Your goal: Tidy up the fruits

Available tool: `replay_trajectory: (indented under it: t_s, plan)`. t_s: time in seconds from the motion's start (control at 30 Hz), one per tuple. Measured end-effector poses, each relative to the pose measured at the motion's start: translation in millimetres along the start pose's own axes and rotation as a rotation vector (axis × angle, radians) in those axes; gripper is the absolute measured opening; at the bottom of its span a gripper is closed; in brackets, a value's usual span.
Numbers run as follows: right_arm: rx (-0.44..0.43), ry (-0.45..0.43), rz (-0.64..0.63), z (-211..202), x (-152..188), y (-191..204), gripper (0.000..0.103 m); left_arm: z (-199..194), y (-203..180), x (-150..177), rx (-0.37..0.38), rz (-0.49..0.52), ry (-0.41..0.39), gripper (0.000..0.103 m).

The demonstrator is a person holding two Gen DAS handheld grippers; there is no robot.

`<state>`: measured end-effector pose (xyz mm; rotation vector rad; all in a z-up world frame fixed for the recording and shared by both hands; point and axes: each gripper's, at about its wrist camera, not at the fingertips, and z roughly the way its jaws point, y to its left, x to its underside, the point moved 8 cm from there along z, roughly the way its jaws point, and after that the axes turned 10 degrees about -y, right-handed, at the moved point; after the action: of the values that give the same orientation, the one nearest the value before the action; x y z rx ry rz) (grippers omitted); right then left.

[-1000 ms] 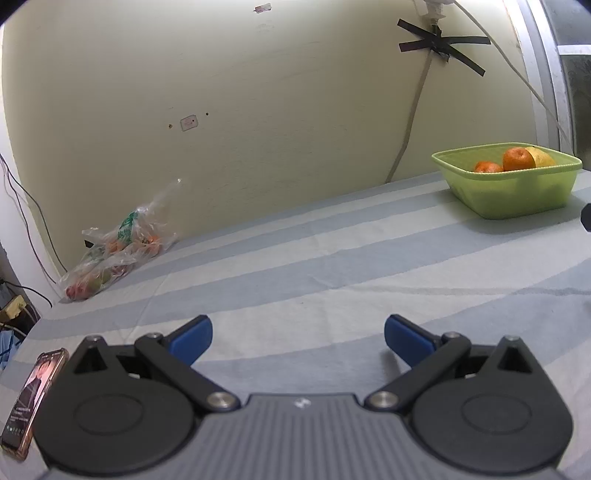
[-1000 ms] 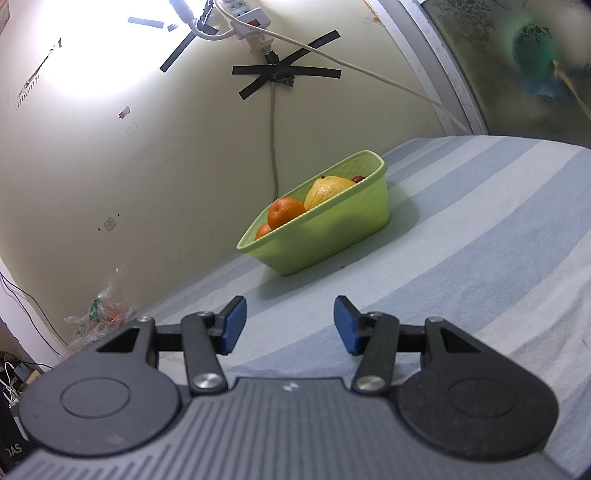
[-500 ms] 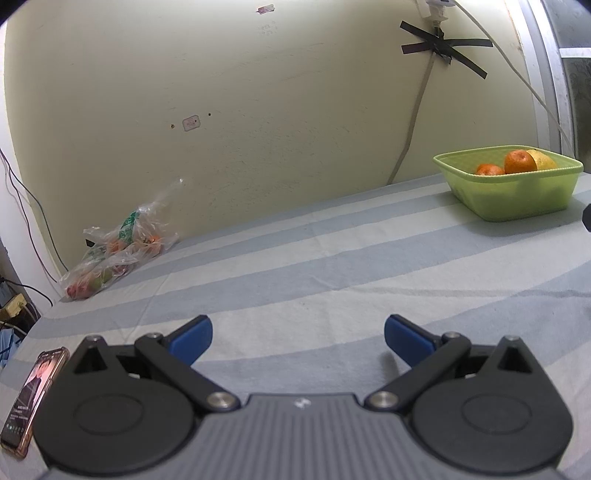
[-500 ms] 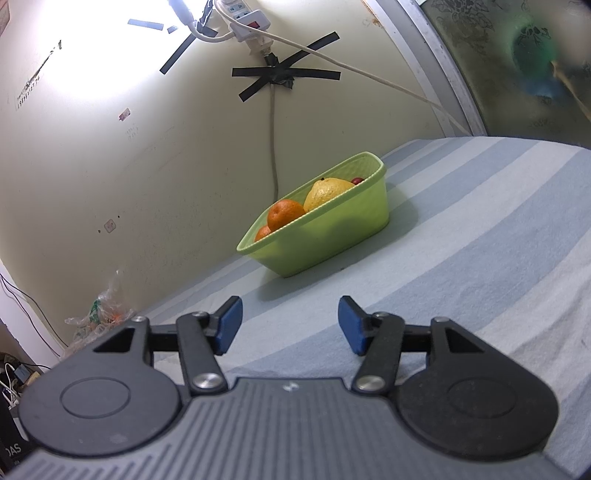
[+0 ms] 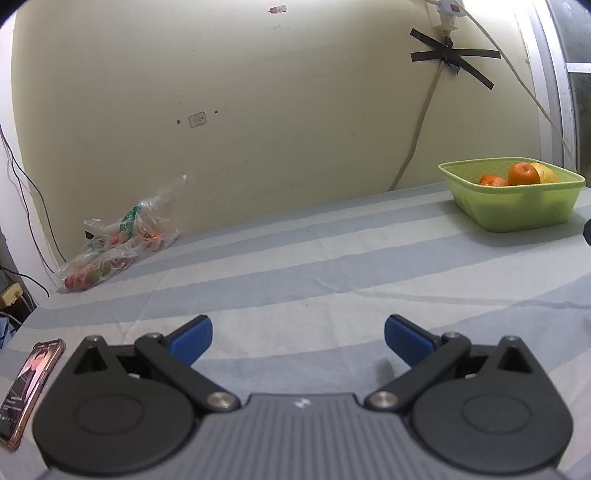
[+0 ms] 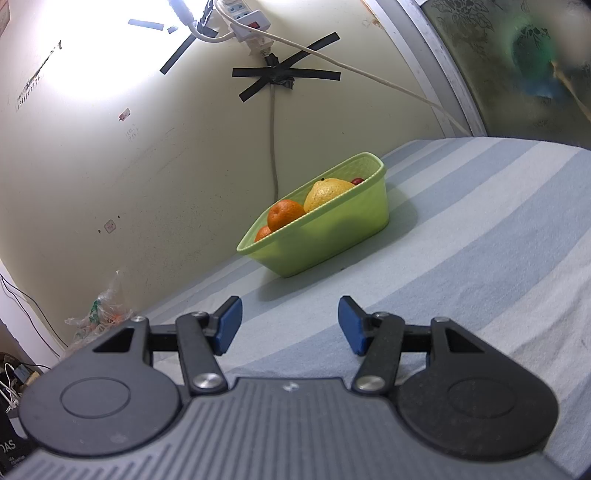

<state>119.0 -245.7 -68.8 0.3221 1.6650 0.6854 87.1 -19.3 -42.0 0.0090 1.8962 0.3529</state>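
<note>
A green basket (image 6: 332, 236) stands on the striped bed sheet near the wall, holding oranges (image 6: 284, 215), a yellow fruit (image 6: 327, 192) and a small red fruit (image 6: 357, 181). It also shows at the far right in the left wrist view (image 5: 517, 206). A clear plastic bag of fruit (image 5: 114, 240) lies against the wall at the left; it shows small in the right wrist view (image 6: 99, 314). My left gripper (image 5: 298, 338) is open and empty over the sheet. My right gripper (image 6: 290, 323) is open and empty, short of the basket.
A phone (image 5: 27, 384) lies on the sheet at the left edge. A power strip (image 6: 243, 18) and taped cables hang on the wall above the basket. Wires and a plug block sit beyond the bed's left edge (image 5: 11, 295).
My right gripper's jaws have opened wider. The left wrist view has shifted slightly, the basket sitting a little lower in it.
</note>
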Motion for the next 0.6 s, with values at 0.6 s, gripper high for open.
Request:
replay_trajectory:
  t_s: [0.6]
  plan:
    - [0.022, -0.008, -0.037, -2.6, 1.0, 5.6, 0.06, -2.1, -1.4, 0.3, -0.006, 0.001, 0.008, 0.103]
